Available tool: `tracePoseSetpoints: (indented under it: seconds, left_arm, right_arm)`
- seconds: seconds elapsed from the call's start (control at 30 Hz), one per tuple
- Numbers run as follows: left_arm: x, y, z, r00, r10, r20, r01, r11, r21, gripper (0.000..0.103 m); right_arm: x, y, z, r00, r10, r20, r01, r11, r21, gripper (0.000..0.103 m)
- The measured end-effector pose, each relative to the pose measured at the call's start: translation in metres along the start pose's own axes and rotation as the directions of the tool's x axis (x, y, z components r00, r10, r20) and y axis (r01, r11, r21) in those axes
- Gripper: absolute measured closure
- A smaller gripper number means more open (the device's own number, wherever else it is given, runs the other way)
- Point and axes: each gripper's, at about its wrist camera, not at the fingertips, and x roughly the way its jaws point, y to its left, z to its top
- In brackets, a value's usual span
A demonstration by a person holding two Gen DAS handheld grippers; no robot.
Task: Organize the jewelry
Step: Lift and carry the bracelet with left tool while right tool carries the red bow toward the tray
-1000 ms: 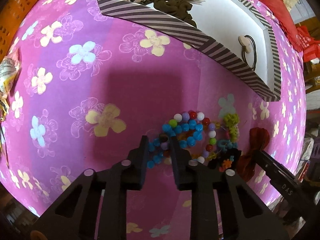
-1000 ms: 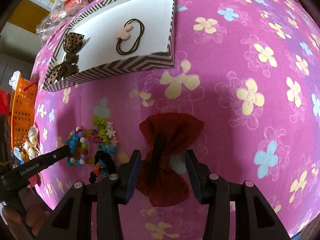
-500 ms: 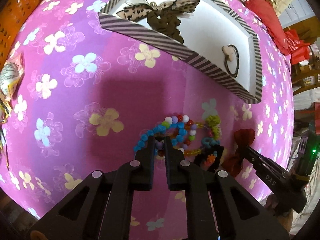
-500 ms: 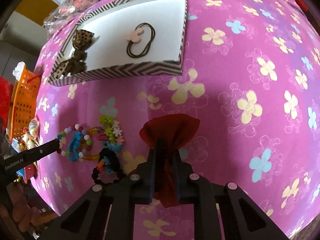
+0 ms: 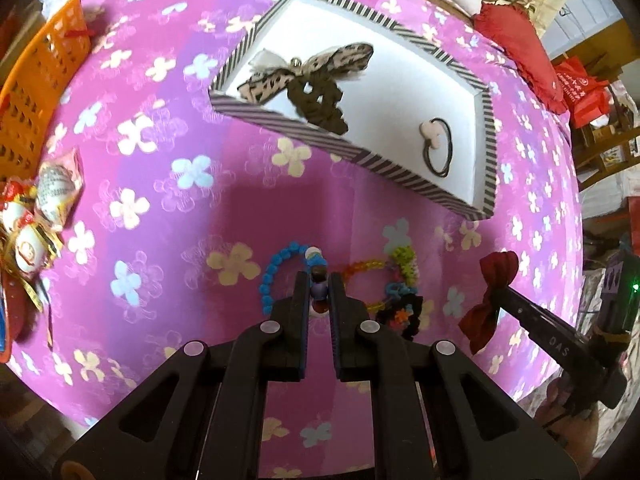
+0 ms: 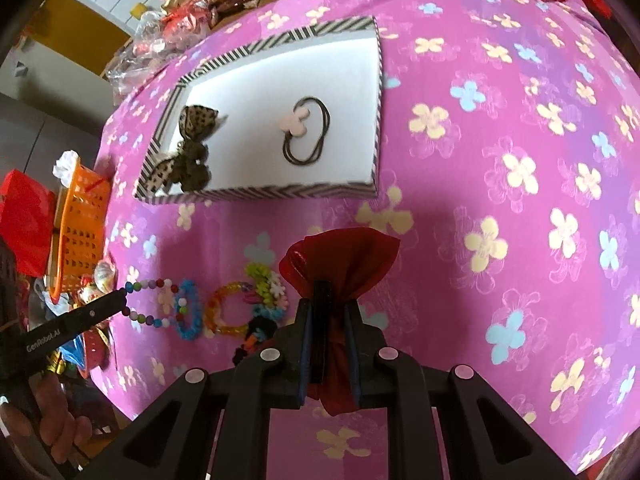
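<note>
My left gripper (image 5: 319, 280) is shut on a multicoloured bead bracelet (image 5: 319, 289), which hangs lifted from its tip in the right wrist view (image 6: 150, 300). My right gripper (image 6: 328, 304) is shut on a dark red fabric bow (image 6: 340, 256) and holds it above the cloth; the bow also shows in the left wrist view (image 5: 490, 296). A blue bead bracelet (image 5: 272, 276), an orange bead ring (image 5: 362, 270), green and black hair pieces (image 5: 404, 264) lie on the cloth. The striped white tray (image 5: 384, 168) holds a leopard bow (image 5: 304, 70) and a hair tie (image 5: 436, 148).
An orange basket (image 5: 32, 96) and wrapped sweets (image 5: 44, 200) lie at the left edge of the pink flowered cloth (image 5: 160, 240). Red cloth and bags (image 5: 528, 60) sit behind the tray. The table edge runs close below both grippers.
Both grippers closed, the left on the bead bracelet and the right on the red bow, then rose away from the cloth with them. The tray looks farther off.
</note>
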Motion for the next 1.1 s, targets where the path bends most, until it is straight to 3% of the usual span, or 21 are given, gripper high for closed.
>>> tracePoseSetpoints:
  seconds: [0.47, 1.1]
  left_arm:
    - [-0.043, -0.007, 0.023, 0.998, 0.014, 0.067, -0.015, 1.0, 0.004, 0.095]
    - [-0.053, -0.036, 0.044, 0.987, 0.097, 0.126, -0.103, 0.994, 0.04, 0.095]
  right_arm:
    - [-0.016, 0.019, 0.027, 0.999, 0.036, 0.033, -0.034, 0.999, -0.041, 0.088]
    - [-0.025, 0.022, 0.057, 0.999, 0.043, 0.028, -0.04, 0.996, -0.085, 0.088]
